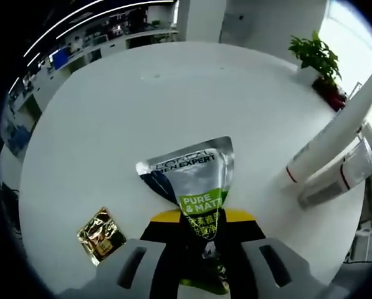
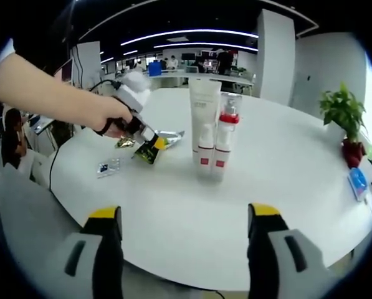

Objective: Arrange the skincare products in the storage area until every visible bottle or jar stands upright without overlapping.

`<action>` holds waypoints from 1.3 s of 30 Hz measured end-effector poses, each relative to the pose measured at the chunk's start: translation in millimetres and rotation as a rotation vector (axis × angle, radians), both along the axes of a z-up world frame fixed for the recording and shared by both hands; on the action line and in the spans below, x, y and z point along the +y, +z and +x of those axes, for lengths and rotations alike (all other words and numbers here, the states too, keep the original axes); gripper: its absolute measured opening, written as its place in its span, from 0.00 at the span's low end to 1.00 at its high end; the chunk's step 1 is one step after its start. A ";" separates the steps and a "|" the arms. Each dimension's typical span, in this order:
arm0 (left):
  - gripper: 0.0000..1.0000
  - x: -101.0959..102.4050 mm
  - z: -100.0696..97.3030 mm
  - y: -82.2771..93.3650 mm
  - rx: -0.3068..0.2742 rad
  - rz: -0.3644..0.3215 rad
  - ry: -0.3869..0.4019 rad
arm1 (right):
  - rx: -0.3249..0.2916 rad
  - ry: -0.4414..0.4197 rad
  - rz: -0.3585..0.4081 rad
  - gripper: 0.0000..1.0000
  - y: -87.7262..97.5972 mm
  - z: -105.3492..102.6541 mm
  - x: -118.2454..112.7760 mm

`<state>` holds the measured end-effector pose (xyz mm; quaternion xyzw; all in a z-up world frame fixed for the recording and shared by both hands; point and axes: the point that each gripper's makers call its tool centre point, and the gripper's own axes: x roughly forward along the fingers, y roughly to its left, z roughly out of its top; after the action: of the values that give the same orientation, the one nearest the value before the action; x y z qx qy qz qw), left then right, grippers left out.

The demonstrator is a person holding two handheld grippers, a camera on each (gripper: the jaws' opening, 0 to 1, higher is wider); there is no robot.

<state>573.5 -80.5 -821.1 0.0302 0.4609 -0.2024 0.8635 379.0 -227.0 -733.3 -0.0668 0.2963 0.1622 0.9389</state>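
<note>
The round white desk (image 2: 192, 212) carries everything. Standing upright near its middle, the white tube (image 2: 204, 118) with a red band and the clear pump bottle (image 2: 225, 134) with a red collar sit just beside each other, touching or nearly so. At the far right edge a potted plant (image 2: 343, 112) leans green over a red pot. Over on the desk's left side, the left tool (image 1: 204, 252) pinches the silver L'Oréal Men Expert sachet (image 1: 192, 180) by its green end, its jaws pressed together on it, the sachet's wide end fanning out over the desk. A small gold sachet (image 1: 100, 235) lies flat just beside it, and a tiny clear packet (image 2: 108, 167) rests nearer the left edge. The right tool (image 2: 182, 249) hovers above the near edge, jaws spread wide, gripping nothing.
</note>
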 end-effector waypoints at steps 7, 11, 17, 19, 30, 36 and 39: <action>0.17 -0.3 -13.2 11.5 0.000 -0.064 0.020 | 0.001 0.003 0.006 0.82 0.1 -0.3 0.8; 0.18 -7.6 -22.1 24.6 -0.041 -0.103 -0.024 | 0.001 0.004 0.016 0.81 0.8 -0.4 1.6; 0.17 -10.0 -37.3 41.2 -0.061 -0.155 -0.038 | 0.000 0.008 0.040 0.77 2.4 -0.8 4.1; 0.17 -11.8 -42.5 47.5 -0.064 -0.183 -0.033 | 0.001 0.013 0.041 0.76 2.2 -1.3 5.4; 0.17 -20.7 -76.4 67.6 -0.050 -0.303 -0.011 | -0.006 0.044 0.042 0.69 3.9 -3.1 10.7; 0.17 -19.6 -90.6 78.6 -0.053 -0.340 -0.004 | 0.020 0.061 0.134 0.61 7.3 -6.0 19.2; 0.18 -23.5 -98.4 91.3 -0.057 -0.420 0.025 | 0.021 0.109 0.164 0.61 12.7 -9.5 30.4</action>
<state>475.1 -104.0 -729.8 -0.1504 0.3843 -0.2824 0.8660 369.5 -196.7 -720.6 -0.0038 0.2880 0.2373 0.9278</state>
